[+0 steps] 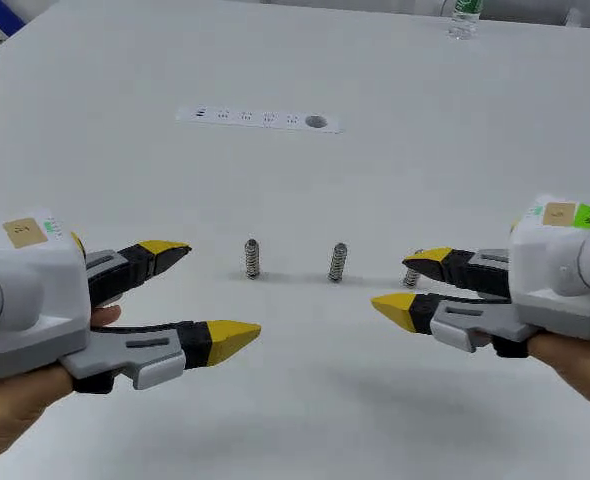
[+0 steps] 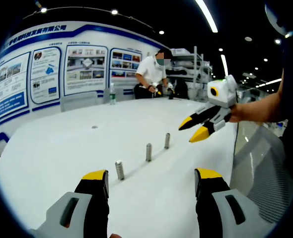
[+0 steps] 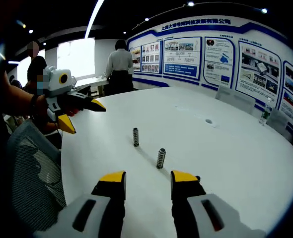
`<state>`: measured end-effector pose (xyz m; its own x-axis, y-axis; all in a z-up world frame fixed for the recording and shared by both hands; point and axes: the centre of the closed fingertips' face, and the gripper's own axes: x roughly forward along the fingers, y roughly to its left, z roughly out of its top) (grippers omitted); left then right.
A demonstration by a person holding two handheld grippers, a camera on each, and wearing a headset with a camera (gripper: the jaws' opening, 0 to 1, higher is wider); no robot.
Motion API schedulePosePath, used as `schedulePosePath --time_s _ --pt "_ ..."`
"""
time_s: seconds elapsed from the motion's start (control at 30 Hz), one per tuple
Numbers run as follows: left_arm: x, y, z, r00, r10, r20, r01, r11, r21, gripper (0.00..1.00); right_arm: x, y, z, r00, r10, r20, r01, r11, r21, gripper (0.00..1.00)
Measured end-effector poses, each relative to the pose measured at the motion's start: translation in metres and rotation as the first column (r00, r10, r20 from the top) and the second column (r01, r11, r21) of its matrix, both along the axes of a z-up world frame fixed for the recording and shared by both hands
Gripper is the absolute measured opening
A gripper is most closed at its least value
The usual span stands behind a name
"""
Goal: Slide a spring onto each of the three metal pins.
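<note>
head view looks down; both gripper views face inward, sharing pins [image 1: 337,262].

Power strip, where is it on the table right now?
In the head view the power strip lies flat on the white table, beyond the row of spring-covered pins, slightly left of centre; a water bottle stands farther back to its right.

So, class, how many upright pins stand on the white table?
3, in a row: the left pin, the middle pin, and the right pin, partly hidden behind the right gripper.
</note>
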<state>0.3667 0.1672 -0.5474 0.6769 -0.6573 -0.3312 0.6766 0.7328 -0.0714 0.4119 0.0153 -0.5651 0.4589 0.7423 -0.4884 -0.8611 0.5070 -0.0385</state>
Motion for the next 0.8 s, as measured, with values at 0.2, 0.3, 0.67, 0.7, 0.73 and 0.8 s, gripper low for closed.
schedulePosePath --time_s 0.2,0.3,0.67,0.7,0.73,0.8 --pt "0.000 -0.003 -0.003 1.000 -0.009 -0.002 0.009 1.000 0.012 0.73 -0.002 -0.022 0.001 1.000 -0.012 0.011 0.012 1.000 0.002 0.42" --pt "0.000 -0.004 -0.003 1.000 -0.013 -0.002 0.013 1.000 0.013 0.73 0.001 -0.035 -0.003 1.000 -0.022 0.006 0.022 1.000 0.000 0.44" --pt "0.000 -0.002 -0.012 1.000 -0.009 -0.020 0.009 1.000 0.015 0.75 -0.002 -0.060 0.000 0.999 -0.042 0.008 0.042 0.999 0.035 0.56" --pt "0.000 -0.002 -0.013 1.000 -0.008 -0.021 0.008 1.000 0.016 0.75 -0.002 -0.061 0.000 0.999 -0.044 0.009 0.043 0.998 0.036 0.56" --pt "0.000 -0.002 -0.013 1.000 -0.008 -0.022 0.008 1.000 0.016 0.75 -0.002 -0.061 0.001 0.999 -0.043 0.012 0.043 0.998 0.040 0.57" --pt "0.001 -0.002 -0.015 1.000 -0.008 -0.025 0.008 1.000 0.017 0.75 -0.001 -0.063 0.003 0.999 -0.047 0.018 0.046 0.998 0.047 0.60"
